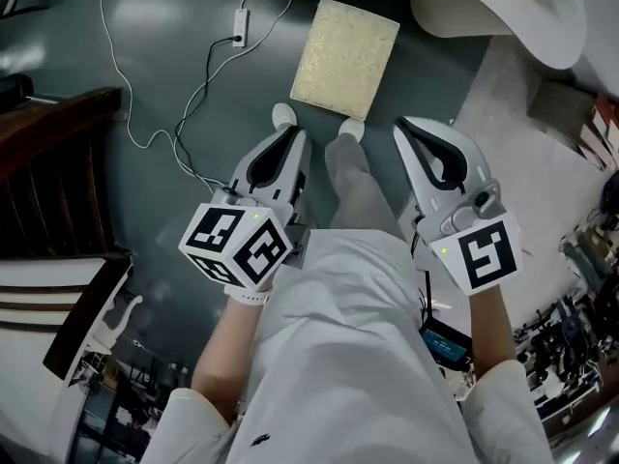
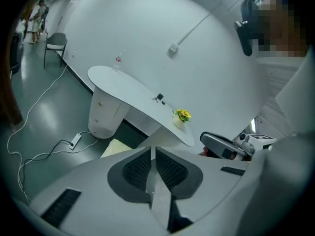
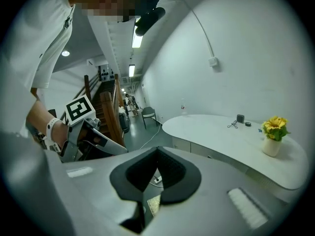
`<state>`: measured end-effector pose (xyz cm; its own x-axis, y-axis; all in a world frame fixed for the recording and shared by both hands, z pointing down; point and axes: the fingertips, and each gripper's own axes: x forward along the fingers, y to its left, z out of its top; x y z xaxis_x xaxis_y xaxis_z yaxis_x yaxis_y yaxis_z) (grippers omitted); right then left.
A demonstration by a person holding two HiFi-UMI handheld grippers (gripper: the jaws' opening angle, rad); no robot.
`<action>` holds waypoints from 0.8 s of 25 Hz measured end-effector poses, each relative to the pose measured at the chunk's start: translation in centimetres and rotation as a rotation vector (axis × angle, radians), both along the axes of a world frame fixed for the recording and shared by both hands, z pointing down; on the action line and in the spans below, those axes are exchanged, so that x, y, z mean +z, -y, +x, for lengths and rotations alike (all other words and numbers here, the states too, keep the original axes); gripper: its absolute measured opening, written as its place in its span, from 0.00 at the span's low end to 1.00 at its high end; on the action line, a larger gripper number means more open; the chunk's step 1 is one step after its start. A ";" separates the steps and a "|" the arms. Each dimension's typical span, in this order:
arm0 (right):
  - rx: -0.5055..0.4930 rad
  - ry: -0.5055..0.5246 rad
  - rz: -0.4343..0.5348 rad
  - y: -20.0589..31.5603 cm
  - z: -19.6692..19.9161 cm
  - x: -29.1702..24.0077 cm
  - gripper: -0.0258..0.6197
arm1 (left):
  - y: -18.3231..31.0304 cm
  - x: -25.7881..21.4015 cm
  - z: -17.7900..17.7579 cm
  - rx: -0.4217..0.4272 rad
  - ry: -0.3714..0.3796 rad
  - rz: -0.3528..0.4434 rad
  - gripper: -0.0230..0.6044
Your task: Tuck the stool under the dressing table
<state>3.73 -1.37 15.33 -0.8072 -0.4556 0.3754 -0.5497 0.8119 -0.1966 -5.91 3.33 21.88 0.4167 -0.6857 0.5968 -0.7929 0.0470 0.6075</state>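
Out on the floor [image 1: 164,27], short of the bench [image 1: 484,13], the stool [image 1: 343,56] sits untucked; left claw [image 1: 288,143] and right claw [image 1: 418,135] hang closed, empty (likelier for pushing than gripping).

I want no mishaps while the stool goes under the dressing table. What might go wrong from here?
The white cable and power strip lie on the floor beside the stool; sliding it may snag them.
The left gripper and right gripper are both shut and off the stool; they must open first.
The flower vase stands near the dressing table's edge; a bump may tip it.
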 end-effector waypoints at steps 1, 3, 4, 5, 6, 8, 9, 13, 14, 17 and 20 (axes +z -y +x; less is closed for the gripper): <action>-0.020 0.000 -0.005 -0.1 -0.1 0.7 0.06 | -0.2 0.7 0.2 -0.019 -0.011 -0.011 0.06; -0.061 -0.001 -0.018 -0.2 -0.3 1.9 0.06 | -0.7 2.3 0.6 -0.057 -0.027 -0.038 0.11; -0.082 -0.004 -0.023 -0.3 -0.4 2.5 0.06 | -0.9 3.3 0.6 -0.072 -0.019 -0.051 0.12; -0.101 -0.008 -0.026 -0.1 -0.5 3.1 0.06 | -1.0 4.4 0.6 -0.083 -0.001 -0.061 0.12; -0.114 -0.012 -0.026 0.1 -0.6 3.7 0.06 | -0.9 5.5 0.6 -0.088 0.020 -0.068 0.12; -0.121 -0.009 -0.024 0.7 -0.8 4.8 0.06 | -0.8 7.7 0.5 -0.095 0.052 -0.076 0.12; -0.121 -0.004 -0.027 0.8 -1.0 5.2 0.06 | -0.9 8.6 0.4 -0.099 0.061 -0.081 0.12; -0.126 -0.012 -0.039 1.0 -1.4 7.1 0.06 | -1.7 11.9 0.7 -0.107 0.067 -0.113 0.13; -0.125 -0.014 -0.041 1.1 -1.5 7.6 0.06 | -1.7 12.7 0.7 -0.109 0.064 -0.119 0.14; -0.113 -0.003 -0.057 1.5 -1.8 9.5 0.06 | -2.0 15.6 1.1 -0.098 0.059 -0.140 0.18; -0.113 -0.003 -0.068 1.8 -1.9 11.4 0.06 | -1.9 18.8 2.0 -0.050 0.056 -0.155 0.31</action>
